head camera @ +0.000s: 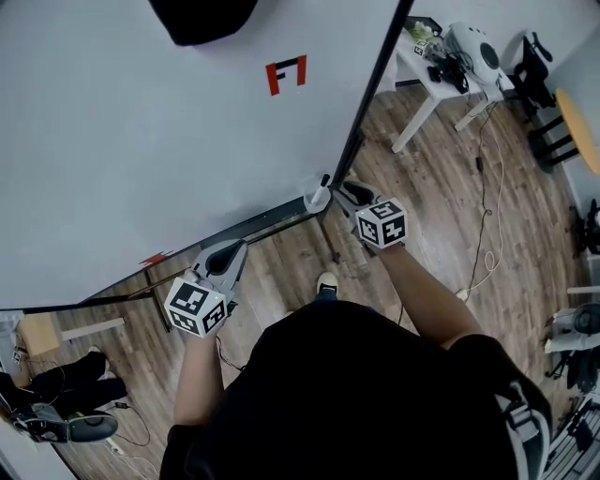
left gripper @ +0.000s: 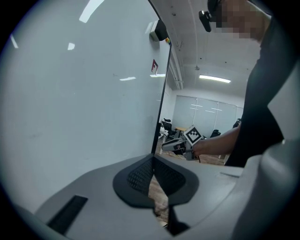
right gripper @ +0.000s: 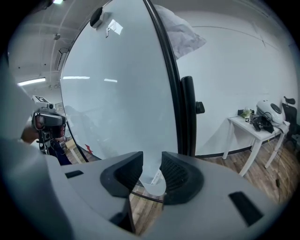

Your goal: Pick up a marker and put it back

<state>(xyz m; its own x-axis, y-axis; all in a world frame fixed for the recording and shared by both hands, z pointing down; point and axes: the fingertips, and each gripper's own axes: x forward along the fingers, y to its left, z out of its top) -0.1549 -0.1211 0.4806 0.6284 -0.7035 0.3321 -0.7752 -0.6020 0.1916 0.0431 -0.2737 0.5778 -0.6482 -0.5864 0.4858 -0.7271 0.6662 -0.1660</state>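
A marker (head camera: 323, 182) with a black cap stands upright in a small white cup (head camera: 316, 200) at the lower right corner of the whiteboard (head camera: 141, 131). My right gripper (head camera: 341, 192) sits just right of the cup, jaws open, nothing between the pads. In the right gripper view the white cup (right gripper: 153, 181) shows through the gap between the open jaws of my right gripper (right gripper: 151, 164). My left gripper (head camera: 232, 253) hangs lower left near the board's bottom rail. Its pads meet in the left gripper view (left gripper: 153, 164), empty.
The whiteboard's black frame edge (head camera: 375, 84) runs diagonally beside the right gripper. A white table (head camera: 441, 80) with gear on it stands at the back right. Cables (head camera: 487, 234) lie on the wooden floor. A black eraser (head camera: 202, 19) hangs at the board's top.
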